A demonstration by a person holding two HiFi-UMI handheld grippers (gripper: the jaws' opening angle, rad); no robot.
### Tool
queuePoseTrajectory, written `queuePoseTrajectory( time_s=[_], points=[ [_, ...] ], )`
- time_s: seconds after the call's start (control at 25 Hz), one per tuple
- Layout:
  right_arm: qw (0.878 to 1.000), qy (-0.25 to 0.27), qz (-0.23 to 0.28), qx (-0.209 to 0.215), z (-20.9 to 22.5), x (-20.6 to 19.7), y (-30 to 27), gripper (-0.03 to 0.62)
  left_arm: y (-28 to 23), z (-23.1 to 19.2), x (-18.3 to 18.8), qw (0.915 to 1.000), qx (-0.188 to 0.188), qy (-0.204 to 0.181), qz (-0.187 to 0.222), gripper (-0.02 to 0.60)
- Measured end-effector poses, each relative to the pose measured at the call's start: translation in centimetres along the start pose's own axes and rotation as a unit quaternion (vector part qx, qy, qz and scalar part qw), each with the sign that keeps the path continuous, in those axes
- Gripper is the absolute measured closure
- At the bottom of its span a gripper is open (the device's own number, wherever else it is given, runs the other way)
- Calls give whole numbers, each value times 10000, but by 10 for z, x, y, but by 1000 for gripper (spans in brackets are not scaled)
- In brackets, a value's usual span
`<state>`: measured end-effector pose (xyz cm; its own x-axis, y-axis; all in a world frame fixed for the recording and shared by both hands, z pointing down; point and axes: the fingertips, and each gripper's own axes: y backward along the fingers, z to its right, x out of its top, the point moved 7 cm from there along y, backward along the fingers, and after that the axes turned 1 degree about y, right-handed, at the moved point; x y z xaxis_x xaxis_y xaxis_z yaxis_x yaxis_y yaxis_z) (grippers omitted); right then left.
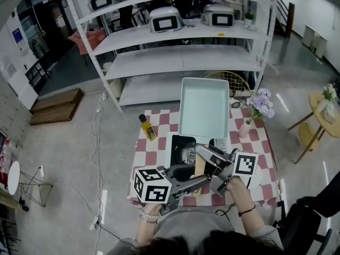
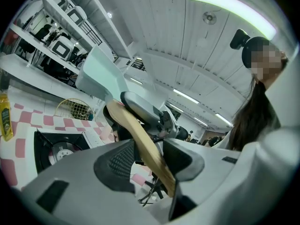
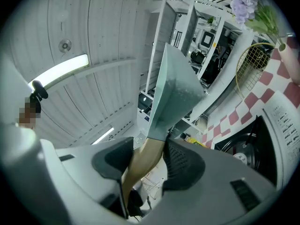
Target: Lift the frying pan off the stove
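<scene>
The frying pan [image 1: 204, 108] is a pale green rectangular pan with a wooden handle [image 1: 200, 169], held tilted up above the black stove [image 1: 178, 145]. My left gripper [image 1: 197, 180] is shut on the handle near its end. My right gripper [image 1: 206, 157] is shut on the handle closer to the pan. In the left gripper view the handle [image 2: 140, 139] runs between the pads of the left gripper [image 2: 145, 161], with the pan [image 2: 101, 74] and the right gripper [image 2: 147, 111] beyond. In the right gripper view the handle [image 3: 140, 165] sits in the right gripper [image 3: 143, 163], and the pan [image 3: 176, 95] rises above.
The stove stands on a red-and-white checked table [image 1: 159, 153]. A yellow oil bottle [image 1: 147, 126] is at the table's back left and a vase of purple flowers [image 1: 258, 108] at its back right. A wire basket [image 1: 234, 81] and white shelving [image 1: 180, 57] lie behind.
</scene>
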<state>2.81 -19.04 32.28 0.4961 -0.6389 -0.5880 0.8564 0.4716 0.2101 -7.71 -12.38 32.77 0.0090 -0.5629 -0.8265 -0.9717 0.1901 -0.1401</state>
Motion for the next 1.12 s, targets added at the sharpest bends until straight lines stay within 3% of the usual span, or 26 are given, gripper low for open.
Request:
queuePoseTrajectory(
  time_s=[1.12],
  points=[
    [9998, -14, 109, 164, -9, 4, 6, 381, -1, 9, 4, 9999, -69, -136, 26, 383]
  ],
)
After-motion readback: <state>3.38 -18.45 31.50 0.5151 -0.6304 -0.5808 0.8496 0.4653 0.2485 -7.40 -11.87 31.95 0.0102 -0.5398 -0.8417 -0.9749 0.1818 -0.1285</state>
